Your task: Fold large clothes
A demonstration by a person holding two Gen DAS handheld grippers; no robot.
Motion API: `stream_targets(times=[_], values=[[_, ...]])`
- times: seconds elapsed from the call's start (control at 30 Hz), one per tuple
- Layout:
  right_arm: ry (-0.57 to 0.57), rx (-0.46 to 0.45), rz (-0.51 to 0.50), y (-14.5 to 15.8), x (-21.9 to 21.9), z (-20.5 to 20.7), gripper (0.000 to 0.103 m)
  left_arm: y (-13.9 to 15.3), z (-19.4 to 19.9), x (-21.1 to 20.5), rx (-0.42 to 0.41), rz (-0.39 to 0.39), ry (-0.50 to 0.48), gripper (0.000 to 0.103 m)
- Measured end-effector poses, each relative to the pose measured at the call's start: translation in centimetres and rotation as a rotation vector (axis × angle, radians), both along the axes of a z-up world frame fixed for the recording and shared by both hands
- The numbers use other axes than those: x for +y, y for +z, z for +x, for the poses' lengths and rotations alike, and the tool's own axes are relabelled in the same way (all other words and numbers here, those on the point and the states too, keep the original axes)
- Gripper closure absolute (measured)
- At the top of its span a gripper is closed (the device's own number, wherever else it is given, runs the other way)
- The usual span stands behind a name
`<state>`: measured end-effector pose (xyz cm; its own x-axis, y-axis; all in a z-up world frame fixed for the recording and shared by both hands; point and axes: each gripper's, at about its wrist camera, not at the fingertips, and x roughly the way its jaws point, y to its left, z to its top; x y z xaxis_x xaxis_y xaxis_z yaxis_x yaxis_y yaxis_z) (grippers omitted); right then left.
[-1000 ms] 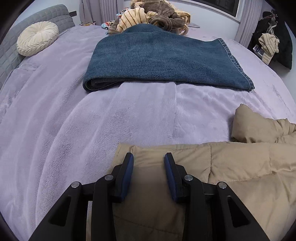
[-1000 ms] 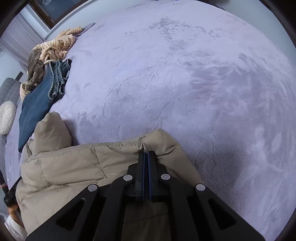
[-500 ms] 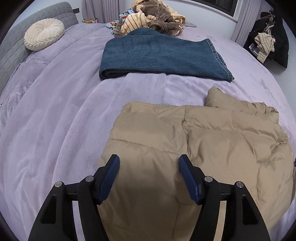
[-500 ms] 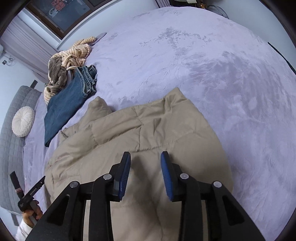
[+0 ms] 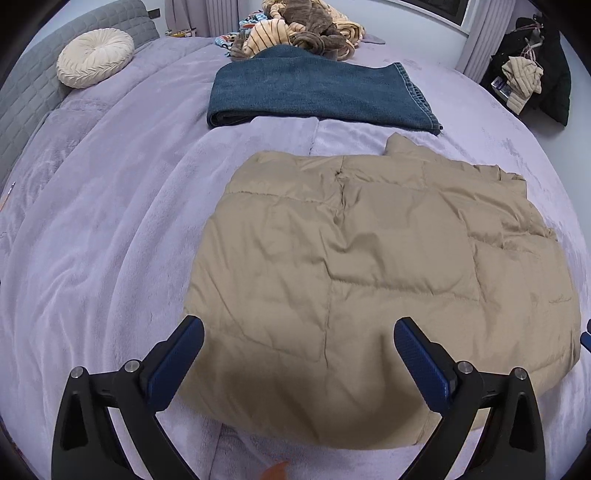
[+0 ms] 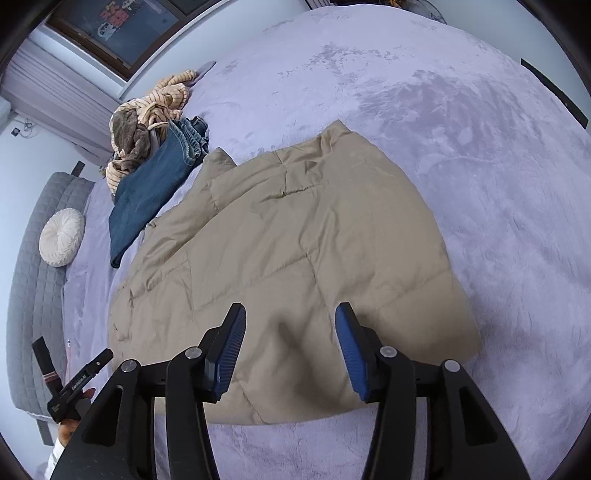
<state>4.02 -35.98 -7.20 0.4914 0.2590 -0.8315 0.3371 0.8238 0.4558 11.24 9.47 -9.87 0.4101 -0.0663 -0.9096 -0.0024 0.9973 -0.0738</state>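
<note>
Both tongs gape wide and grip nothing: the left tongs (image 5: 298,341) hang over the near edge of the coat (image 5: 369,280), the right tongs (image 6: 290,332) over the same edge seen from the other side. Neither touches the cloth, as far as the views show. That likely means a fold is done and the coat lies let go, a tan quilted slab in the middle of the bed (image 5: 92,258), one loose flap poking up at its far edge. Jeans (image 5: 314,92), folded flat, sit just beyond it toward the far edge, probably a finished piece set aside. Behind them a heap (image 5: 303,33) of striped and brown clothes waits near the far edge. One round cushion (image 5: 95,56) leans on the headboard (image 5: 33,96) at the far left corner. Count: two tongs, one coat, one pair of jeans, one heap, one cushion.
</note>
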Motion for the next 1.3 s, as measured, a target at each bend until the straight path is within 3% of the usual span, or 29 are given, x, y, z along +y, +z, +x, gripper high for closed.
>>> stream_targets(times=[0.23, 0.3, 0.47, 0.57, 0.77, 0.93, 1.03, 1.1, 1.3], values=[[-0.038, 0.028, 0.049, -1.2, -0.2, -4.8, 0.035, -1.2, -3.4, 0.1, 0.073, -0.050, 0.018, 0.000], [-0.060, 0.038, 0.079, -2.0, -0.4, -5.9, 0.023, -2.0, -4.6, 0.4, 0.103, -0.076, 0.033, 0.000], [-0.089, 0.059, 0.140, -3.9, -0.6, -7.1, 0.023, -3.9, -6.3, 1.2, 0.147, -0.128, 0.079, 0.000], [-0.114, 0.053, 0.196, -4.8, -0.8, -7.0, 0.013, -4.7, -6.6, 1.7, 0.156, -0.181, 0.099, 0.000], [-0.180, 0.058, 0.308, -6.9, -1.4, -6.0, 0.013, -6.4, -6.2, 3.6, 0.178, -0.431, 0.175, 0.000], [-0.213, 0.048, 0.381, -8.6, -1.7, -4.8, 0.013, -7.7, -5.7, 5.0, 0.169, -0.561, 0.228, 0.000], [-0.255, 0.051, 0.448, -9.8, -1.9, -3.9, 0.012, -8.6, -5.3, 5.9, 0.169, -0.619, 0.258, 0.000], [-0.279, 0.048, 0.480, -10.4, -1.9, -3.2, 0.000, -9.1, -5.1, 6.5, 0.165, -0.658, 0.275, 0.000], [-0.320, 0.003, 0.613, -11.2, -1.7, -0.9, 0.000, -9.8, -3.0, 6.7, 0.135, -0.704, 0.307, 0.000]])
